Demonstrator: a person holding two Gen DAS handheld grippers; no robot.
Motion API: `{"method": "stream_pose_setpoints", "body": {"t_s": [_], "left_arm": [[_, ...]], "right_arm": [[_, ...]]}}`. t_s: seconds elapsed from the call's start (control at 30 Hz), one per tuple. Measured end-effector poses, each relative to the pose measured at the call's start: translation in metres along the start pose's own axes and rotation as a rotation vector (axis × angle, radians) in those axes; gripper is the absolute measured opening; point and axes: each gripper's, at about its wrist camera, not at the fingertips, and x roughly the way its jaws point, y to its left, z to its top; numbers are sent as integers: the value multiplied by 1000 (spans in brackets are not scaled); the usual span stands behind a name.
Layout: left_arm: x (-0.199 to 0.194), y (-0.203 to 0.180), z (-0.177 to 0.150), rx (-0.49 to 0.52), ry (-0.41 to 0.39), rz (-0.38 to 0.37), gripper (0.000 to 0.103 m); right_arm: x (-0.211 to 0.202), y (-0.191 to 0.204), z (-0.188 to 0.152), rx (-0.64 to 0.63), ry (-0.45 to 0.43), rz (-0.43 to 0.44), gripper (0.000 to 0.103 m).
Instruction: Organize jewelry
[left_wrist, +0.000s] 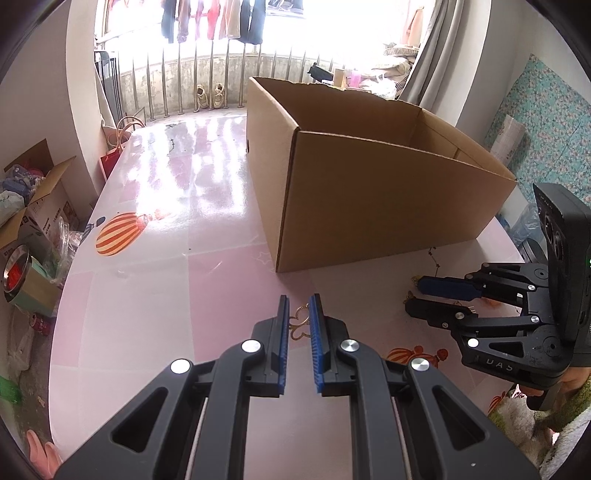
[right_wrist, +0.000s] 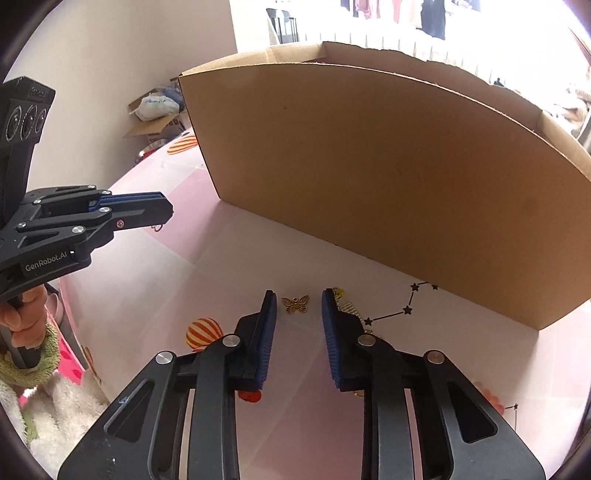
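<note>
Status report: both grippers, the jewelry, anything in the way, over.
Left gripper open around gold charm. Right gripper open, butterfly charm on table between fingertips. Cardboard box just behind; nothing blocking.

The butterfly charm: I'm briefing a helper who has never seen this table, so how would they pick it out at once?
Find the big open cardboard box on the pink table. In front of its long wall, the gold butterfly charm lies flat between the open fingers of the right hand-held gripper. Unlike the other gold pieces beside the finger, it has spread filigree wings.
</note>
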Motion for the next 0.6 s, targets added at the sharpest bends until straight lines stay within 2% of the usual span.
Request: {"method": "stream_pose_setpoints", "body": {"t_s": [0.23, 0.47, 0.6], "left_arm": [[0, 3, -2, -14, -8, -5, 10], [0, 6, -2, -22, -10, -6, 10], [-1, 7, -3, -28, -15, -5, 10]], "right_arm": [[2, 11, 3, -83, 12, -38, 16], [9, 18, 8, -81, 22, -19, 6], [10, 19, 8, -63, 23, -14, 6]]}}
